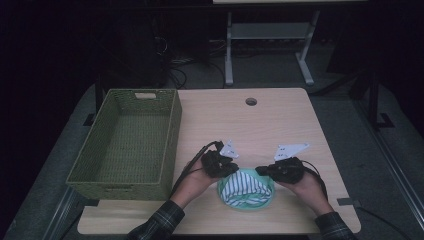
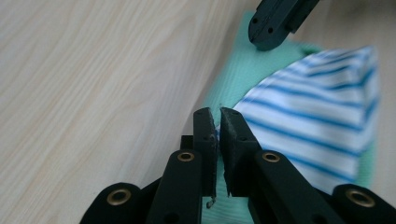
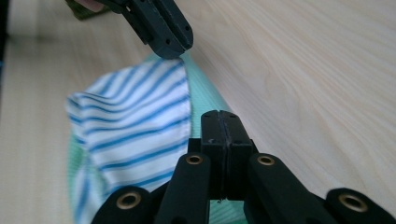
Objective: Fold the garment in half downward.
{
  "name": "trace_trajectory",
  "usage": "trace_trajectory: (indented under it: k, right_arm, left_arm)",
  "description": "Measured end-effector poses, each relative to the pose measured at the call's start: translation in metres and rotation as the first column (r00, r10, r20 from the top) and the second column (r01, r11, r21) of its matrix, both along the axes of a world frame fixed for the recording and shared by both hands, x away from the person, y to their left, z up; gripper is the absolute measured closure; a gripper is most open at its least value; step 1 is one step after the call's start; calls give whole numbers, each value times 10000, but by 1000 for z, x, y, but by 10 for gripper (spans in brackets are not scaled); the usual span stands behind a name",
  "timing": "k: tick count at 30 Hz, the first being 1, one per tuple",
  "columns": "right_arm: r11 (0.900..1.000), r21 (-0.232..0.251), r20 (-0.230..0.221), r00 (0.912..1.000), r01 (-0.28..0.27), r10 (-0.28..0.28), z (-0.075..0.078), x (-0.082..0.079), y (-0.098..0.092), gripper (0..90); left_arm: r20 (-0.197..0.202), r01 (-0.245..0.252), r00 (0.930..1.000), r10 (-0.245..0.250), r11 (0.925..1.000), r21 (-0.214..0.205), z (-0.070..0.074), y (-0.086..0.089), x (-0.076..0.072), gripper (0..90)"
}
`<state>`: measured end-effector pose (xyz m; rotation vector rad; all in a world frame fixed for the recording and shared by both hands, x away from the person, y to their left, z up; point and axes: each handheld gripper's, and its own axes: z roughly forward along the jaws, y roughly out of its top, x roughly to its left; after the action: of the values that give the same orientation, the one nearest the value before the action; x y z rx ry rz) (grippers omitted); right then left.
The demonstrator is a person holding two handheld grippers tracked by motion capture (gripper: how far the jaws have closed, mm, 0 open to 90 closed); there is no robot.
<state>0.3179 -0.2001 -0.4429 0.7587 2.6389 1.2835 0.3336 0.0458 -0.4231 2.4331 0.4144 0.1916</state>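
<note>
A bundle of cloth (image 1: 246,189) lies near the front edge of the table (image 1: 280,120), a little right of the middle, between the two hands. It looks like a mint-green cloth (image 2: 236,79) below with a white cloth with blue stripes (image 2: 317,116) heaped on it, or one garment with two fabrics; which, I cannot tell. The left gripper (image 2: 217,116) has its jaws pressed almost together on the green edge, with a thin sliver of fabric showing in the slit between them. The right gripper (image 3: 225,116) has its jaws fully together, and seems to pinch the green hem at the opposite side, though the fabric inside the bite is barely visible. Each gripper also appears at the top of the other's view, close to the cloth. The cloth reads as thin, light woven or knit cotton: soft, limp, not fragile, and with enough tooth that it should not slide out of rubbery pads. It will sag and fold wherever it is unsupported, so edges and corners are the sensible places to grip, well apart, to keep it spread; a pinch through one layer only may let the striped part slip free. To the left stands a woven green basket (image 1: 172,130), rectangular, stiff-walled, with a handle slot in the far end. The table is pale wood-grain laminate, smooth, with a round cable hole (image 1: 251,101) near its far edge.
</note>
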Motion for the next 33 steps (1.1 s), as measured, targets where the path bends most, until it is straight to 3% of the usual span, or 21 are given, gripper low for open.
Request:
trace_trajectory:
  k: [9,12,20,26,31,33]
  right_arm:
    - [9951,-982,-370,9992,88,-125,-20,6,6,900]
    - [9947,-1025,-410,9991,17,-59,-23,7,7,900]
    - [9949,-1003,-486,9987,78,-127,-24,4,10,900]
    - [9979,-620,-369,9991,194,-217,-15,6,6,900]
    - [9989,-267,-119,9992,375,-379,-5,11,1,900]
    - [9986,-292,-76,9990,448,-450,-4,15,1,900]
  left_arm:
    - [-318,-91,9994,102,9994,327,-20,-2,8,884]
    - [-285,-170,9994,181,9991,400,-28,-4,9,896]
    - [-189,-139,9997,146,9993,341,-30,-4,20,897]
    - [-496,-275,9984,257,9989,-372,-21,0,23,896]
    - [-701,-316,9972,250,9950,-946,-8,5,8,896]
    - [-801,-267,9966,188,9948,-987,-5,7,-1,896]
